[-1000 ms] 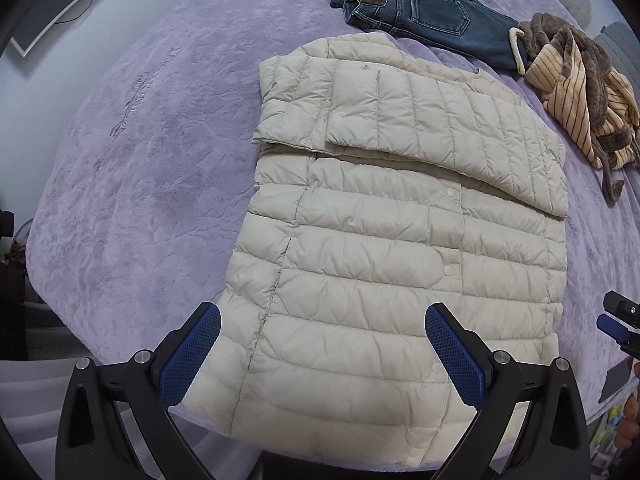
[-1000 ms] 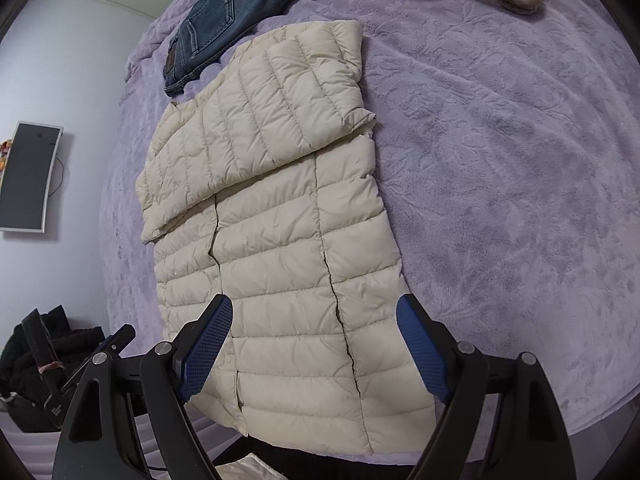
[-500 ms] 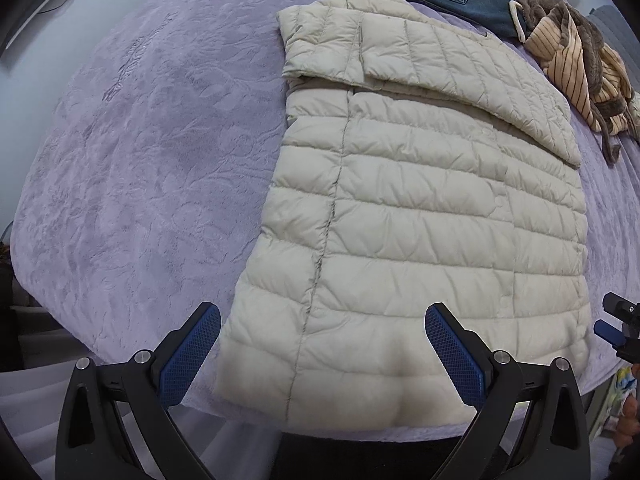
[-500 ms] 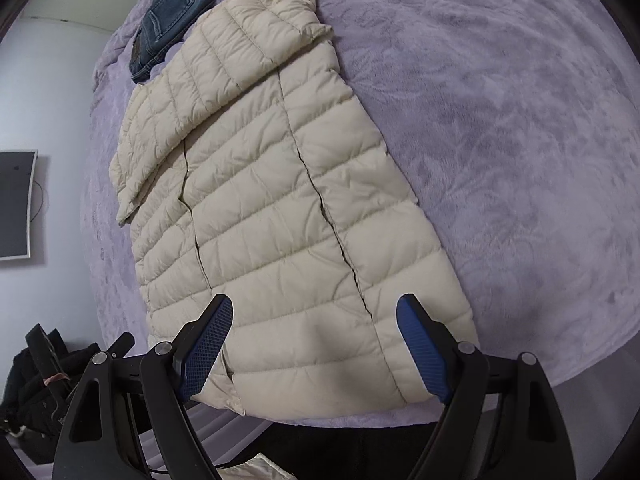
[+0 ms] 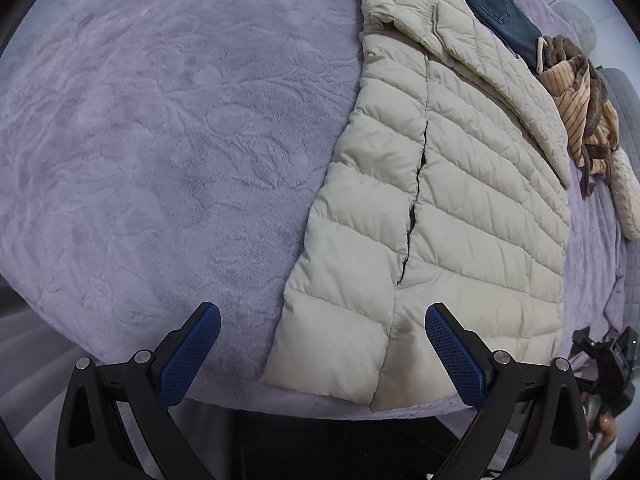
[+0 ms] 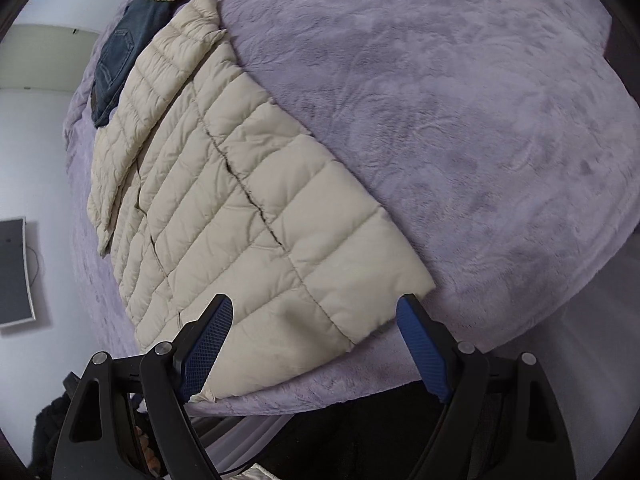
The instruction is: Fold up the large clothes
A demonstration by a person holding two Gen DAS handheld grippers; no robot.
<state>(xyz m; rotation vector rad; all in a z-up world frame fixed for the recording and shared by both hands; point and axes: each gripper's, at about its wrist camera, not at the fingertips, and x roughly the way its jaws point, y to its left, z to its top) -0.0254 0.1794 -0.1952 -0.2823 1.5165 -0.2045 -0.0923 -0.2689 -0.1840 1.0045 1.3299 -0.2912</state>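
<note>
A cream quilted puffer jacket [image 5: 460, 200] lies flat on the purple bed, a sleeve folded across its upper part. It also shows in the right wrist view [image 6: 248, 208]. My left gripper [image 5: 322, 354] is open and empty, just above the jacket's hem at its near left corner. My right gripper [image 6: 314, 344] is open and empty, straddling the hem's near right corner. Neither gripper touches the fabric as far as I can see.
The purple plush blanket [image 5: 160, 160] covers the bed; its near edge drops off below both grippers. Blue jeans [image 5: 496, 4] and a tan striped brown garment [image 5: 580, 100] lie beyond the jacket. A dark monitor [image 6: 14, 272] hangs on the left wall.
Both grippers have dropped lower and closer to the hem. The left one shifted towards the jacket's left corner, the right one towards its right corner. Both stay open.
</note>
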